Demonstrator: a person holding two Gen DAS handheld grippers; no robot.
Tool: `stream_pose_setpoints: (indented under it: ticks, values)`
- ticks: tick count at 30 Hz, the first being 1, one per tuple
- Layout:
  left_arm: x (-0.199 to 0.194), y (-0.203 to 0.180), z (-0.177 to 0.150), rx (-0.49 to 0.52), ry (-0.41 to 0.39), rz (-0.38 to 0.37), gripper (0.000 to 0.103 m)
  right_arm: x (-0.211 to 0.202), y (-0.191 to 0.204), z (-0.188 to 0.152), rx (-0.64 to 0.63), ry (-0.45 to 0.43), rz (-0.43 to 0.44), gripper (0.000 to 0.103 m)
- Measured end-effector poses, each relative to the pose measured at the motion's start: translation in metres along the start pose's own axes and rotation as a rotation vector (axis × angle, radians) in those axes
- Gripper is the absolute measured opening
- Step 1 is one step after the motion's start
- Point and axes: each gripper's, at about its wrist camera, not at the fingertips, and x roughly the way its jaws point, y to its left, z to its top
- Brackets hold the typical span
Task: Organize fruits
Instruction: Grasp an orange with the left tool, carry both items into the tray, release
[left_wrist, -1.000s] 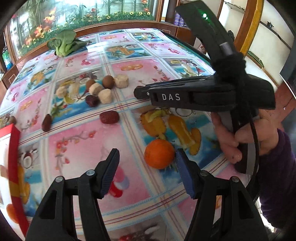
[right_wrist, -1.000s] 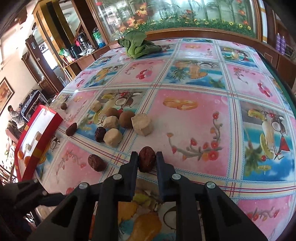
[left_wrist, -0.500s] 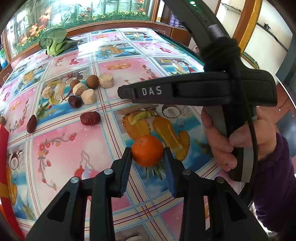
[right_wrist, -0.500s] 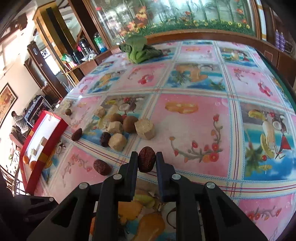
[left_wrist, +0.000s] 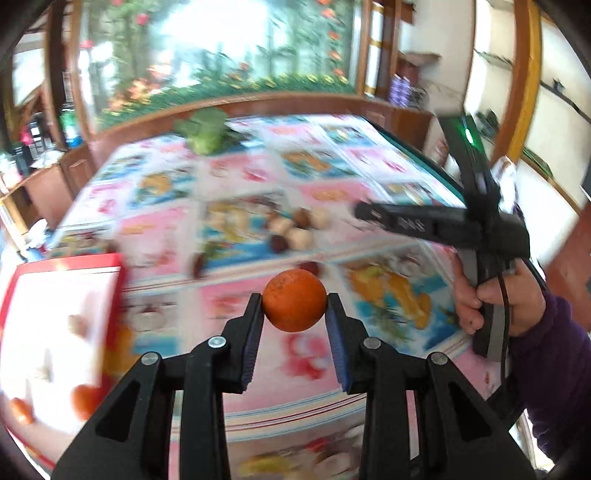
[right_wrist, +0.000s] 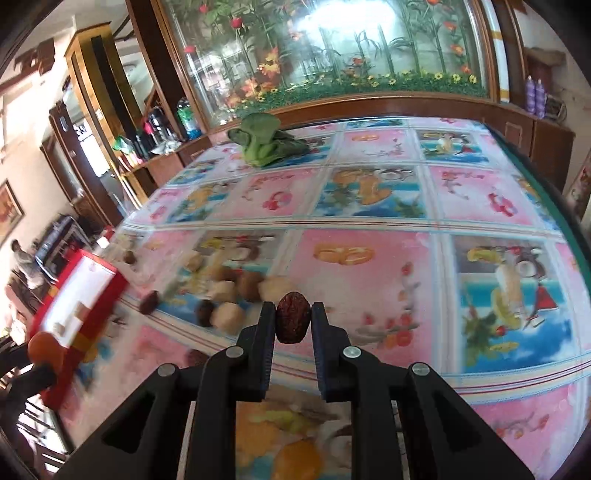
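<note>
At the far left of the left wrist view, a red-rimmed box (left_wrist: 62, 280) with a white inside sits at the worktop (left_wrist: 155, 236) edge, blurred, with small orange fruits (left_wrist: 85, 400) near its lower corner. Right of it, the left claw (left_wrist: 294, 301) pinches an orange (left_wrist: 294, 300) between its blue pads, held above the fruit-patterned cloth. Beyond lies a cluster of brown and beige fruits (left_wrist: 295, 229), and a green leafy vegetable (left_wrist: 205, 133) at the far edge. Further right, the person's right hand (left_wrist: 495, 299) grips the other tool. In the right wrist view, the right claw (right_wrist: 293, 323) is pressed onto a dark red date (right_wrist: 293, 322), lifted off the worktop just right of the fruit cluster.
</note>
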Motion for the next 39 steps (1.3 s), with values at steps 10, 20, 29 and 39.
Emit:
stream_pose_setpoints:
  ticks: [10, 20, 29, 39]
  values:
    - [-0.055, 0.159, -0.021, -0.240, -0.047, 0.312, 0.036, 0.066, 0.210, 0.009, -0.285, 0.113, 0.246, 0.017]
    - [-0.055, 0.277, -0.069, -0.422, 0.050, 0.490, 0.036, 0.159, 0.338, -0.002, -0.386, 0.298, 0.239, 0.017]
    - [-0.045, 0.308, -0.087, -0.464, 0.126, 0.451, 0.036, 0.184, 0.363, -0.014, -0.381, 0.405, 0.160, 0.018]
    - [-0.059, 0.297, -0.084, -0.454, 0.102, 0.511, 0.065, 0.116, 0.320, 0.008, -0.299, 0.243, 0.231, 0.041]
